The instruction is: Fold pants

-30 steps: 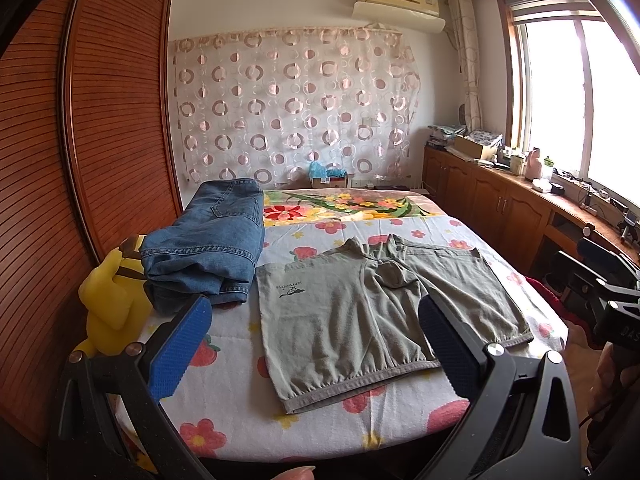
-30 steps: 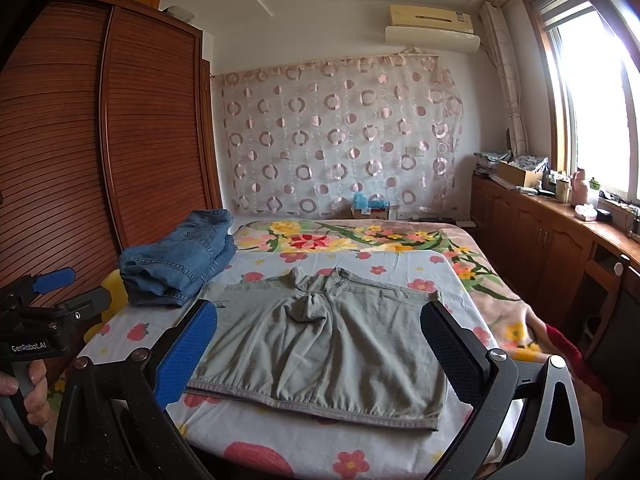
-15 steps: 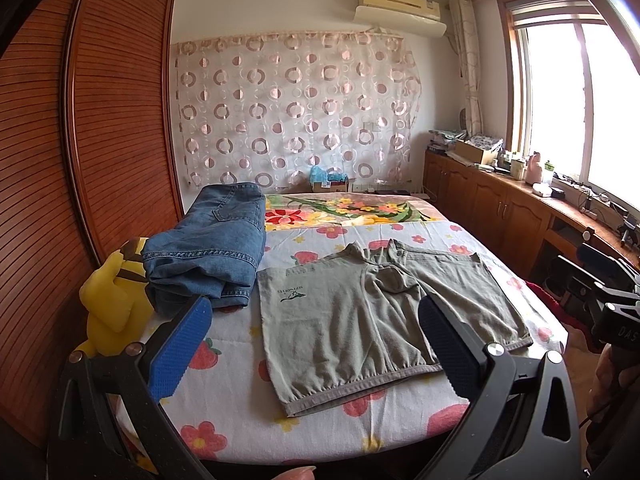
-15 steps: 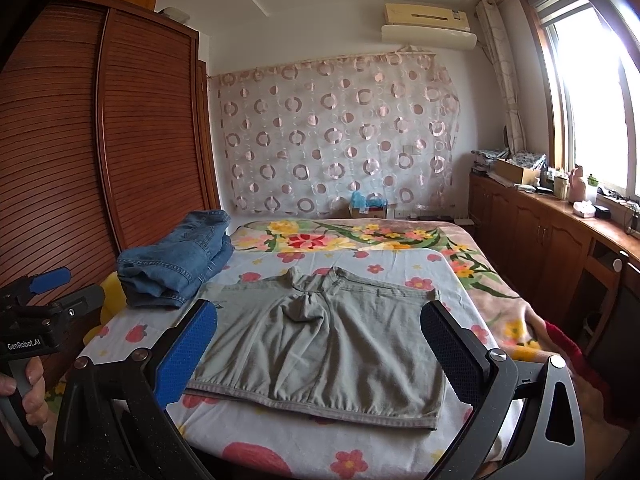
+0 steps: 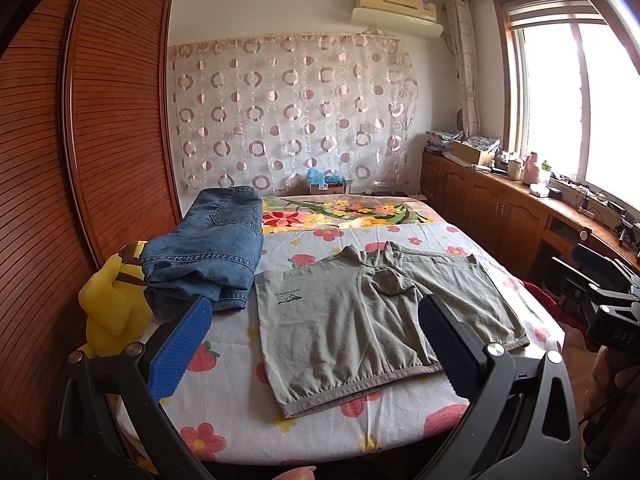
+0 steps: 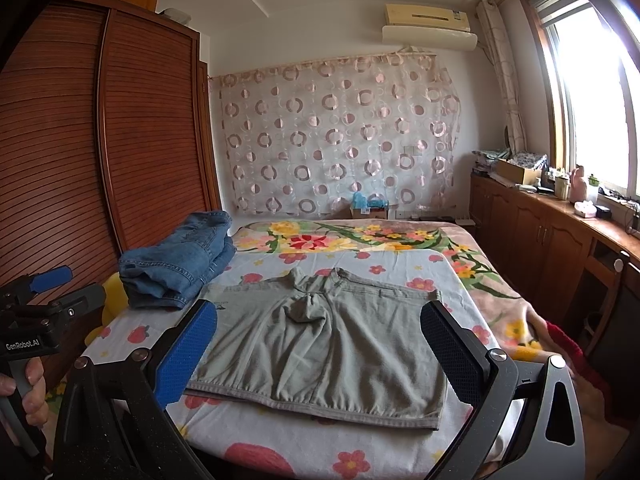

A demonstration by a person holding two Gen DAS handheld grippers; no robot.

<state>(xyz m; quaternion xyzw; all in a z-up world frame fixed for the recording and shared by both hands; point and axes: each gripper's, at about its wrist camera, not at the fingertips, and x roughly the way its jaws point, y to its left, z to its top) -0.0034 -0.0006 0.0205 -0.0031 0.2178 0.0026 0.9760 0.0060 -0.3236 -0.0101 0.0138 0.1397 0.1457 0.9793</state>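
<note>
Hovering off the near bed (image 5: 240,432) edge, both tongs, left (image 5: 312,344) & right (image 6: 318,346), spread wide, holding nothing. Grey pants (image 5: 372,320) lie flat mid-bed, jeans (image 5: 212,248) just left. Risk: pinching only the top layer, or the sheet w/ it, so the fold skews.

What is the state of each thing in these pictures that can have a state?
Grey shorts: spread flat on the bed, unfolded.
Jeans: folded, piled beside the shorts.
Yellow plush toy: sitting at the bed's edge.
Left gripper: open, empty.
Right gripper: open, empty.
Wardrobe doors: closed.
</note>
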